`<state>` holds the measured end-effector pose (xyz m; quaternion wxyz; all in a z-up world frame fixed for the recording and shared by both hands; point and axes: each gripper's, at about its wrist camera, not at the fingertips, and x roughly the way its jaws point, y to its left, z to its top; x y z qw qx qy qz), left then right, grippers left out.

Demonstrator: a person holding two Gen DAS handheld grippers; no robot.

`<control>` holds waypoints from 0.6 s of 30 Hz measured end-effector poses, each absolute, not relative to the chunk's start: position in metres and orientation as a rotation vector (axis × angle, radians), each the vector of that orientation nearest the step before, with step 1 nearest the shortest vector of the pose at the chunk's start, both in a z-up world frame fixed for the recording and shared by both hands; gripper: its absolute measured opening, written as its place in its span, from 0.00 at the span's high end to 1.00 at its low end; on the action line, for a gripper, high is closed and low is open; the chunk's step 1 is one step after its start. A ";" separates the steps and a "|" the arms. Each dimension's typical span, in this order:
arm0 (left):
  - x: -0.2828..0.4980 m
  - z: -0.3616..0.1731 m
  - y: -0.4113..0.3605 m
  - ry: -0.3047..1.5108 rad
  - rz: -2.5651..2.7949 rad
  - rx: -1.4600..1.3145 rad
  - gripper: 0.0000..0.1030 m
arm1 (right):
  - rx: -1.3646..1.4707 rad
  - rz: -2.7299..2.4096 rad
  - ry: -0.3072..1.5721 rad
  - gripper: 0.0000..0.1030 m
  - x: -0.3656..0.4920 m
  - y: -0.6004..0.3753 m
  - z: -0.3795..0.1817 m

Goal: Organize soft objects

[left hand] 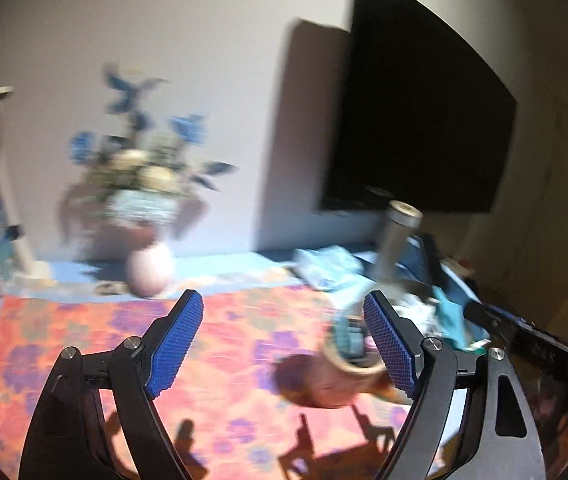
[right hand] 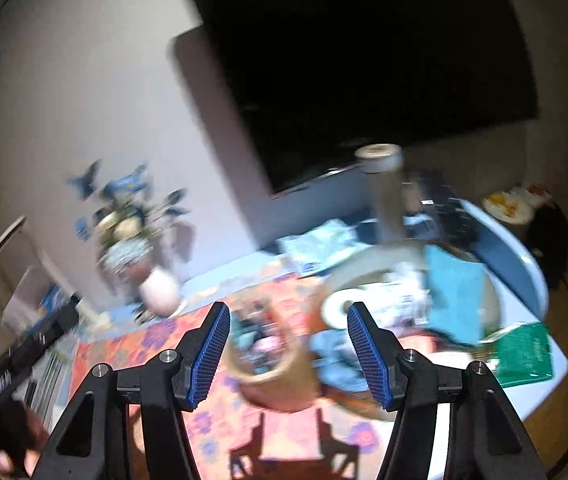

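Both views are blurred. My left gripper (left hand: 284,344) is open above the floral cloth (left hand: 211,340) with nothing between its blue pads (left hand: 175,344). A small brown basket (left hand: 344,380) with teal and pink soft bits stands just left of its right finger. My right gripper (right hand: 290,356) is open too, hovering over that small basket (right hand: 267,364) without touching it. Behind it, a large pale basket (right hand: 364,264) holds a teal cloth (right hand: 452,296) and a white roll (right hand: 336,308). A blue soft thing (right hand: 332,356) lies in front of the large basket.
A pink vase of blue and cream flowers (left hand: 149,268) stands at the back left, a metal bottle (right hand: 384,192) and a pale blue packet (right hand: 320,244) behind the baskets. A green packet (right hand: 524,356) lies near the table's right edge. A dark screen (left hand: 424,120) hangs on the wall.
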<state>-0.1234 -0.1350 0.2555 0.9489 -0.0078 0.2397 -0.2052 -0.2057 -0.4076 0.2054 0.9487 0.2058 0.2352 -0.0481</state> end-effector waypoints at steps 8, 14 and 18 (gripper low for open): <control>-0.121 0.249 -0.041 0.414 -0.166 0.012 0.18 | 0.269 0.115 0.543 0.41 -0.159 -0.285 0.185; -0.088 0.172 -0.012 0.455 -0.047 -0.002 0.15 | 0.163 0.110 0.513 0.33 -0.118 -0.220 0.144; -0.060 0.121 -0.010 0.509 -0.051 -0.025 0.15 | 0.137 0.060 0.493 0.29 -0.096 -0.211 0.114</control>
